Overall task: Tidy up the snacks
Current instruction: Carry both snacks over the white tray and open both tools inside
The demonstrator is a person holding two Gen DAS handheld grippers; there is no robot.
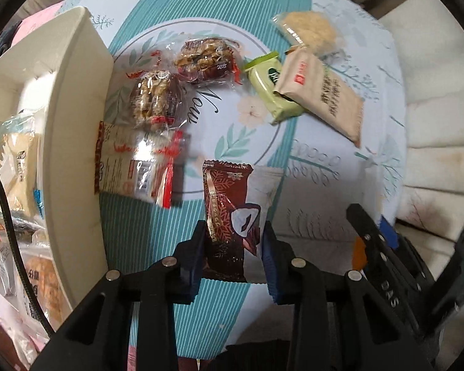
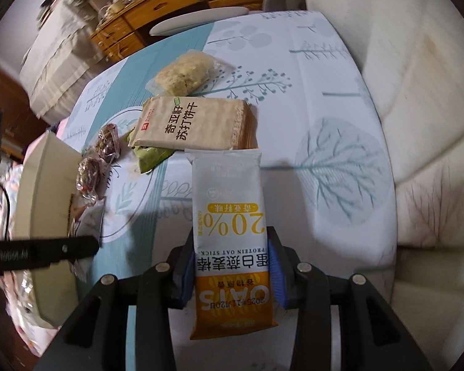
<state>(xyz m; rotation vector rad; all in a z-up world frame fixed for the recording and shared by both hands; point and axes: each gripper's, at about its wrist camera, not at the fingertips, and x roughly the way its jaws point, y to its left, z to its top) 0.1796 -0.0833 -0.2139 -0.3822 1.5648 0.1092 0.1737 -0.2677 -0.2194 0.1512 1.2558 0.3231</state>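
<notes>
— How many snacks lay loose on the teal-and-white leaf-print tablecloth?

— Six that I could count. Two clear-wrapped walnut-cluster packets with red ends sat side by side at the far left, just beside the wall of the cream rectangular storage box. One clear packet with red print lay nearer, touching that wall. To the right, a beige soda-cracker pack rested partly on top of a pale green wrapped bar, and a clear bag of pale crumbly biscuit lay beyond them. More packets filled the box, too blurred to count.

— And the grippers?

— The left gripper had its blue-padded fingers pressed against both edges of a dark brown snowflake-printed bar with a white end, held near, right of the box. The right gripper was clamped the same way on a white-and-orange protein oat stick, its "20%" label upside down, far end pointing at the cracker pack.
</notes>
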